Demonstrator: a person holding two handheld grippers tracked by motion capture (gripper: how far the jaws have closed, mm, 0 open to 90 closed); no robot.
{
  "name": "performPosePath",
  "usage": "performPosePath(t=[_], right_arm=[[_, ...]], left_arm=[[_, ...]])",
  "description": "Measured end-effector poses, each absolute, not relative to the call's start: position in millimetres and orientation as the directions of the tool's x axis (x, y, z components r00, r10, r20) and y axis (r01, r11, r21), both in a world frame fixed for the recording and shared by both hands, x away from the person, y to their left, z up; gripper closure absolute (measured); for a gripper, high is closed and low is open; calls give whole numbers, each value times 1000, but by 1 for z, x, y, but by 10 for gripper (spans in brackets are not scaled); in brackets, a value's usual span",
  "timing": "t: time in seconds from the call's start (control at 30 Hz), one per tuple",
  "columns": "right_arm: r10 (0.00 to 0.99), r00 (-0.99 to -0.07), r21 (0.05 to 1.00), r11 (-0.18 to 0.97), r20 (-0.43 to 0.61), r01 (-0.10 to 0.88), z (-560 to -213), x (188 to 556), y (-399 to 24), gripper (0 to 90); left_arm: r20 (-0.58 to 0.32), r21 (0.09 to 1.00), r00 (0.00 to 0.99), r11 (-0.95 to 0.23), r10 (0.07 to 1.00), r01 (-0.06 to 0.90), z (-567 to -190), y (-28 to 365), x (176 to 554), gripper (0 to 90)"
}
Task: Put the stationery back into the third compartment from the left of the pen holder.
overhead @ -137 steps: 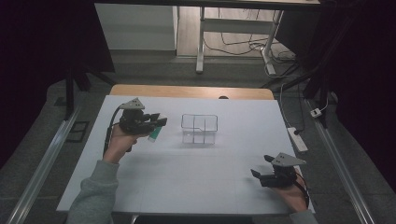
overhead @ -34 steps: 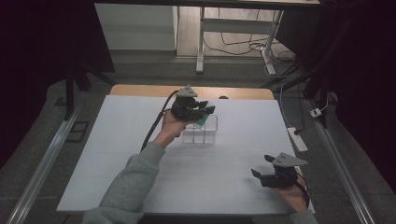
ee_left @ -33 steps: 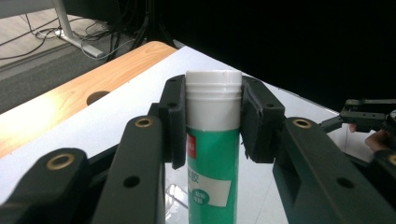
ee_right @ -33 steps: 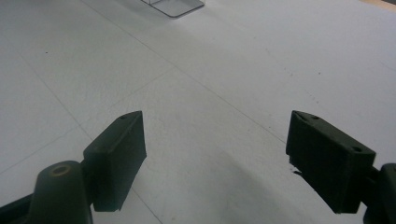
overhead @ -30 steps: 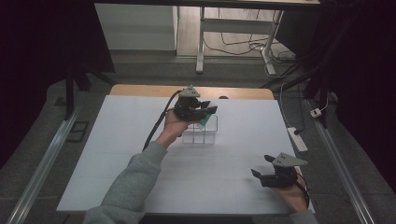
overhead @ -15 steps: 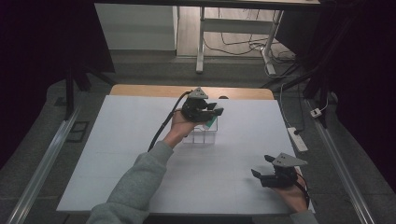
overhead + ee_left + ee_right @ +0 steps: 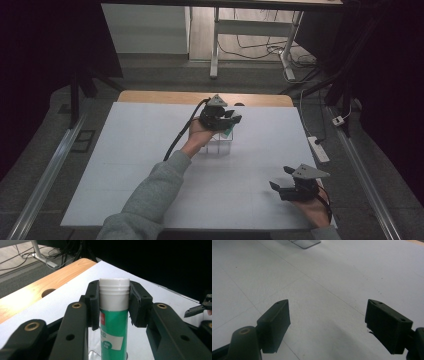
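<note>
A green tube [image 7: 113, 327] with a white cap [image 7: 114, 291] is clamped at the cap between the jaws of the left tool [image 7: 220, 116], held over the clear rack [image 7: 220, 146] near the far middle of the white table [image 7: 130, 150]. The right tool [image 7: 295, 186] rests low at the table's near right, well apart from the rack, its jaws spread wide with nothing between them.
</note>
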State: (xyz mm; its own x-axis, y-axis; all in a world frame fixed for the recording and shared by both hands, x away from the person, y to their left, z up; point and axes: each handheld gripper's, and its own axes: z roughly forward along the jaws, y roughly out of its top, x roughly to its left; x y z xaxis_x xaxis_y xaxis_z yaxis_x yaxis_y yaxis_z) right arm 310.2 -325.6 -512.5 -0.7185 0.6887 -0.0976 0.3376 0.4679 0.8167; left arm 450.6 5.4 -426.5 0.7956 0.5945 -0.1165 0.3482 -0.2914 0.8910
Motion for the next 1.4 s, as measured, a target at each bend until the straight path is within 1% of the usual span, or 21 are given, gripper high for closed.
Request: performPosePath(t=[0.17,0.3,0.33,0.43,0.47,0.77,1.0,1.3,1.4], right_arm=[[690,-717,819,464,-96,337,-513,310,-326,194],[692,-715,812,475,-105,340,-512,310,-326,195],[690,-717,814,472,-101,339,-513,310,-326,195],[690,-717,816,471,-103,336,-513,309,-325,195],[690,-717,816,471,-103,336,-513,309,-325,194],[689,-718,811,476,-104,339,-513,309,-325,195],[688,-718,812,475,-103,339,-513,309,-325,195],[687,-718,810,480,-109,336,-512,309,-324,195],[687,-718,809,484,-115,334,-512,309,-324,195]], left_arm=[[-129,887,784,-282,607,365,-429,7,454,638],[-121,885,784,-292,609,363,-432,6,454,630],[-125,888,782,-283,611,363,-432,6,453,602],[-118,889,775,-282,620,360,-431,8,450,463],[-115,889,777,-285,619,359,-430,9,450,445],[-105,879,789,-314,606,358,-429,21,442,416],[-104,872,793,-329,600,363,-430,32,433,375],[-109,872,788,-322,605,368,-432,58,414,367],[-84,869,785,-341,614,360,-434,67,406,367]])
